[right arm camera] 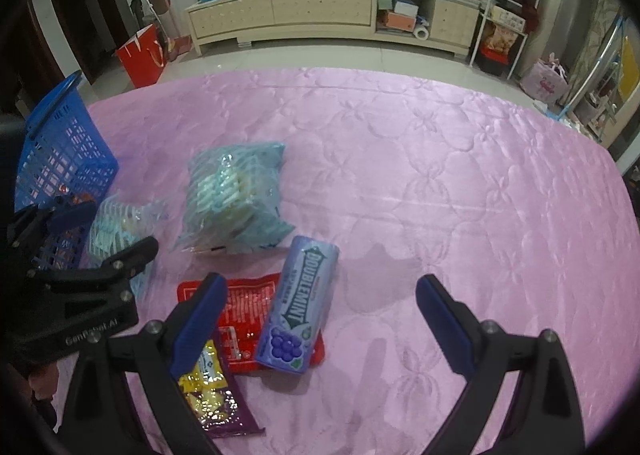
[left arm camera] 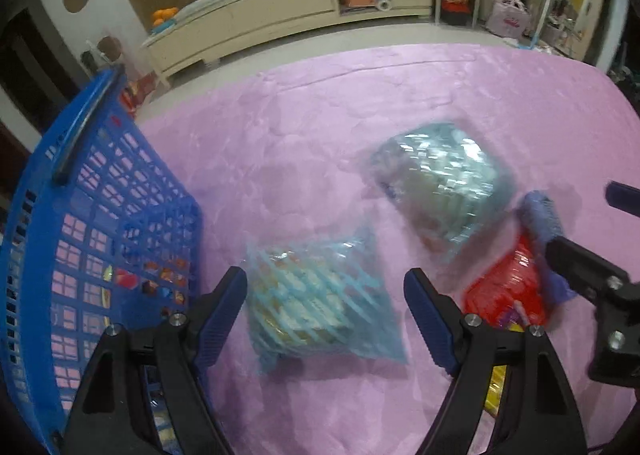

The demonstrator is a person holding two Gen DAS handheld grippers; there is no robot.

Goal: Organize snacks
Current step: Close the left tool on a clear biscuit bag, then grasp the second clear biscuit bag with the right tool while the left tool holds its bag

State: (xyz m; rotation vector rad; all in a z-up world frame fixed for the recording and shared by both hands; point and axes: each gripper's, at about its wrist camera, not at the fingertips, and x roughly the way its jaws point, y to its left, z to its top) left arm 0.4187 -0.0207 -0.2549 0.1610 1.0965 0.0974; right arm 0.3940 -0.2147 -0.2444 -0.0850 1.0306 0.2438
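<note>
A blue plastic basket (left arm camera: 100, 223) stands at the left on the pink cover (left arm camera: 360, 95), with a few snacks inside. My left gripper (left arm camera: 324, 295) is open, its jaws either side of a light-blue striped snack bag (left arm camera: 312, 307) lying on the cover. A second light-blue bag (left arm camera: 440, 183) lies farther right. My right gripper (right arm camera: 320, 311) is open above a purple Doublemint can (right arm camera: 298, 307) lying on a red packet (right arm camera: 244, 311). A yellow-purple packet (right arm camera: 212, 391) lies under its left finger. The basket (right arm camera: 60, 159) and both bags (right arm camera: 236, 199) also show in the right wrist view.
The pink quilted cover (right arm camera: 460, 195) stretches far to the right. A cream low cabinet (right arm camera: 320, 11) stands beyond on a tiled floor, with a red paper bag (right arm camera: 142, 55) at its left and a white rack (right arm camera: 504, 15) at its right.
</note>
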